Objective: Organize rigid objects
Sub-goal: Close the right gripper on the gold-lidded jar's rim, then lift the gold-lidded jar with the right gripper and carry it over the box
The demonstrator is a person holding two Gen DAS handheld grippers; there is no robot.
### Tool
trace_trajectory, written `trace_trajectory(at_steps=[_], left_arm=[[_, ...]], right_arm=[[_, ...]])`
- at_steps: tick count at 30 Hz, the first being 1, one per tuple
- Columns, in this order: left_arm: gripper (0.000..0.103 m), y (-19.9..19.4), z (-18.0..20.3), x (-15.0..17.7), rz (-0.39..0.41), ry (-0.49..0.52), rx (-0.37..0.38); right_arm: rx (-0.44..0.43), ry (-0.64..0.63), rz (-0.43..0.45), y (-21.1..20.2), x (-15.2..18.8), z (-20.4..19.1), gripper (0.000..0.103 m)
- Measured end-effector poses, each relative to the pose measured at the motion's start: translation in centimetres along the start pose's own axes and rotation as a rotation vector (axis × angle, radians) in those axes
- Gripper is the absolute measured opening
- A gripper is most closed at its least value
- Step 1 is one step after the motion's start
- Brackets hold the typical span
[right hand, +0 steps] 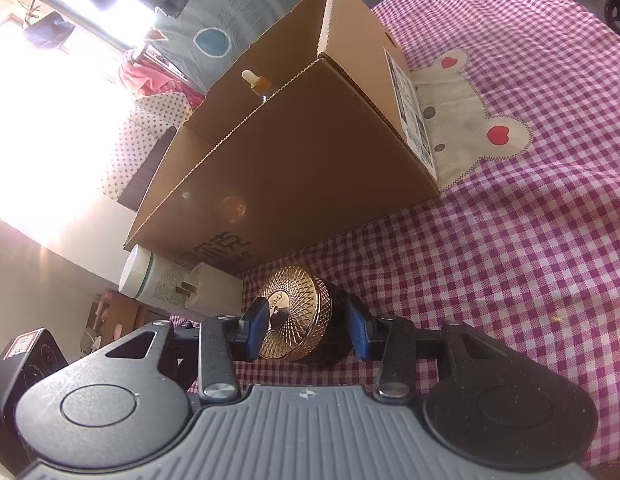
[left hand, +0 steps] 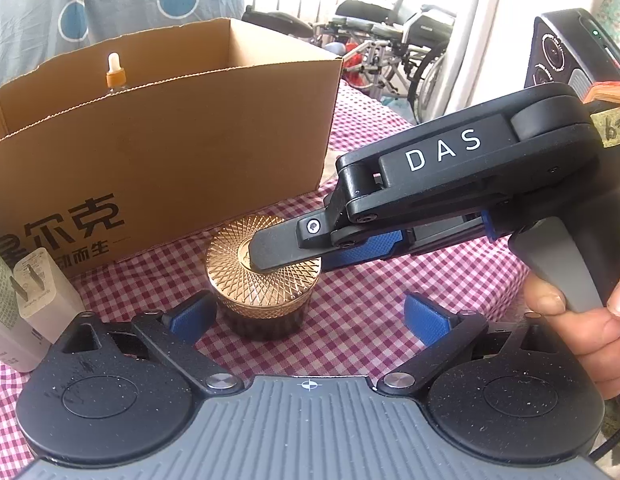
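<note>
Blue-padded fingers (right hand: pixel 256 320) of the right gripper (right hand: pixel 310 326) are clamped top to bottom on a round dark glass jar with a gold lattice-patterned lid (right hand: pixel 296 314): one pad lies on the lid's centre, the other against the dark base. In the left wrist view, that upper finger (left hand: pixel 286 248) lies flat across the lid, while the jar (left hand: pixel 264 276) appears to sit on the pink-and-white checked cloth (left hand: pixel 369 300).

Nearer the camera, the left gripper (left hand: pixel 310 316) has its fingers spread wide, one on each side of the jar and clear of it, holding nothing.

Behind the jar stands an open brown cardboard box (left hand: pixel 162 140) printed with black characters, near but not touching. A dropper bottle with an orange collar and white bulb (left hand: pixel 114 74) stands inside it. Left of the jar, against the box, are a white wall plug (left hand: pixel 34 284) and a white cylindrical bottle (right hand: pixel 150 276).

Glass with a metal-looking lid probably makes the jar heavy for its size, rigid and breakable (a fall on a hard edge could chip it). The ridged lid should grip well against the pads. Pinching lid against base cannot pull the lid loose, though the smooth glass underside may slip. Gripping across the ribbed sides would be an alternative.
</note>
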State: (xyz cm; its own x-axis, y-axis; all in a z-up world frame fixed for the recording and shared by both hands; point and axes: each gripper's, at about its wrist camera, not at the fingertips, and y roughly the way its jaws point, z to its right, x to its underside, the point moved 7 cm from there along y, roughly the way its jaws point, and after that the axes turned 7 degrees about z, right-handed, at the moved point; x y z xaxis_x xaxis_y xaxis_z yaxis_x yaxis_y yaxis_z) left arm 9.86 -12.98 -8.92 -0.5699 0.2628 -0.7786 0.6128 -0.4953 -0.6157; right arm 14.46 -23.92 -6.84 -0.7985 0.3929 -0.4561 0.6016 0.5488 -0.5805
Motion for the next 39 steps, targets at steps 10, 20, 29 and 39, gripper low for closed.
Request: trace_trajectory(at_steps=[10, 20, 29, 39], left_arm=[[0.1, 0.0, 0.3, 0.0, -0.002, 0.003, 0.008], [0.1, -0.1, 0.5, 0.1, -0.001, 0.008, 0.005], [0.095, -0.4, -0.4, -0.5, 0.036, 0.062, -0.076], [0.058, 0.5, -1.6, -0.6, 0.021, 0.025, -0.065]], right_arm=[[0.01, 0.008, 0.009, -1.0, 0.6, 0.2, 0.045], [0.012, 0.011, 0.012, -1.2, 0.8, 0.0, 0.045], [0.015, 0.034, 0.046, -2.0, 0.1, 0.9, 0.045], [0.008, 0.0, 0.033, -0.7, 0.5, 0.0, 0.044]])
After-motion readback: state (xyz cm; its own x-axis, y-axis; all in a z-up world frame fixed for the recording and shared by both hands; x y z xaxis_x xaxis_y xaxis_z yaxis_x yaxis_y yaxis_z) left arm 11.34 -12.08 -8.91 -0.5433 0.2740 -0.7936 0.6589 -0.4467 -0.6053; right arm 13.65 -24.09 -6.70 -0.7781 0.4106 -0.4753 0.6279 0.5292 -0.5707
